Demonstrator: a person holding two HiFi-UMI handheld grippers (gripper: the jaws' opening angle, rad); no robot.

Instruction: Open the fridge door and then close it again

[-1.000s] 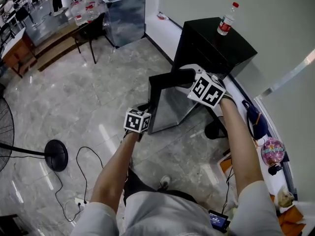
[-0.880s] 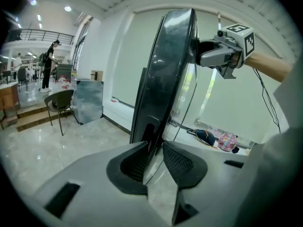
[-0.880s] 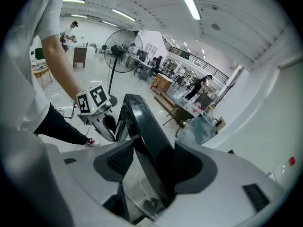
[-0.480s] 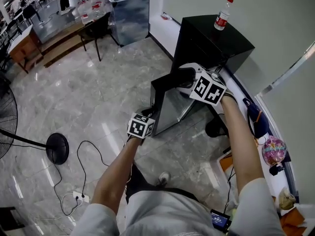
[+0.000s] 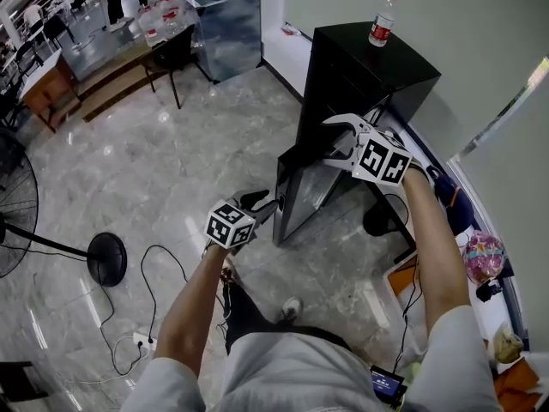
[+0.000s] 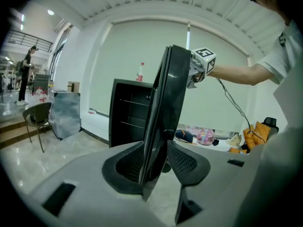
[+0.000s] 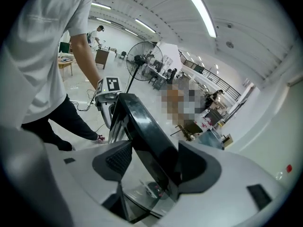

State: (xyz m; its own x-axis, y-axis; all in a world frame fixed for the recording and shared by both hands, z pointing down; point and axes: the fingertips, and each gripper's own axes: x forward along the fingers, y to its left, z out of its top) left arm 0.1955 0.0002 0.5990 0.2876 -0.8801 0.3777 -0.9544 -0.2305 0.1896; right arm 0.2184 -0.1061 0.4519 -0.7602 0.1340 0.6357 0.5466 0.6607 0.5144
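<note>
The small black fridge stands against the wall with its door swung out towards me. My left gripper is at the door's lower outer edge. The door runs edge-on between its jaws, which have just been opening: it lies by the left pad with a gap at the right pad. My right gripper straddles the door's top edge. Its jaws have also just been opening, with a gap showing beside the left pad.
A plastic bottle with a red cap stands on the fridge top. A floor fan's base and a trailing cable lie at the left. Bags and clutter line the wall at the right. A chair and tables stand at the back left.
The door has swung and now shows narrower, more edge-on, in the head view. Both grippers moved along with it, and the right gripper's white fingers now stand visibly apart.
</note>
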